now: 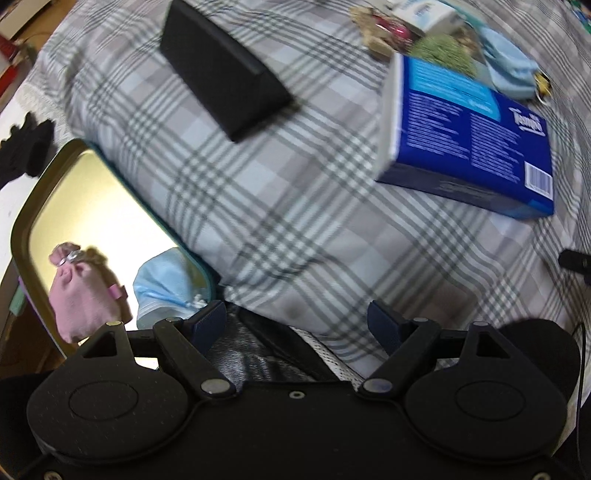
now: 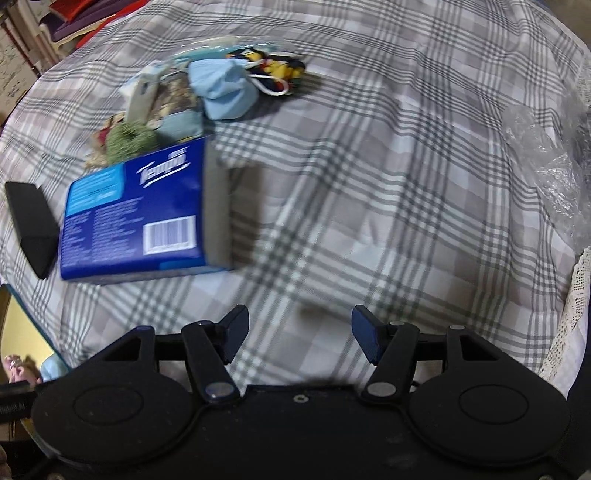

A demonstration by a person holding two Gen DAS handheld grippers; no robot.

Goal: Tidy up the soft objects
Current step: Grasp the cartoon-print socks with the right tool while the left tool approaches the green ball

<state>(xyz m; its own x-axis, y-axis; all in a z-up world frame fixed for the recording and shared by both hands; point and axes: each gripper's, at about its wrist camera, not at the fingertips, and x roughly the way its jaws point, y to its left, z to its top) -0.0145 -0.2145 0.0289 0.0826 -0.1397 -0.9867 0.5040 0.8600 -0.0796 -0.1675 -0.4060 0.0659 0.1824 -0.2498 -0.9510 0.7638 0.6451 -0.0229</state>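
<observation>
A gold tin tray (image 1: 70, 195) lies at the bed's left edge and holds a pink pouch (image 1: 79, 295) and a light blue pouch (image 1: 162, 284). My left gripper (image 1: 295, 317) is open and empty, just right of the tray above the plaid cover. Another light blue pouch (image 2: 227, 88) (image 1: 508, 68) lies at the far side with a yellow-and-black soft item (image 2: 279, 70), a green fuzzy item (image 2: 129, 142) (image 1: 443, 51) and a brownish one (image 1: 373, 33). My right gripper (image 2: 299, 332) is open and empty over bare plaid cover.
A blue tissue box (image 1: 469, 136) (image 2: 140, 210) and a black case (image 1: 221, 70) (image 2: 31, 225) lie on the plaid bed cover (image 2: 369, 184). A white box (image 1: 424, 14) sits by the far pile. Clear plastic wrap (image 2: 554, 173) lies at the right. Black cloth (image 1: 26, 147) lies left of the tray.
</observation>
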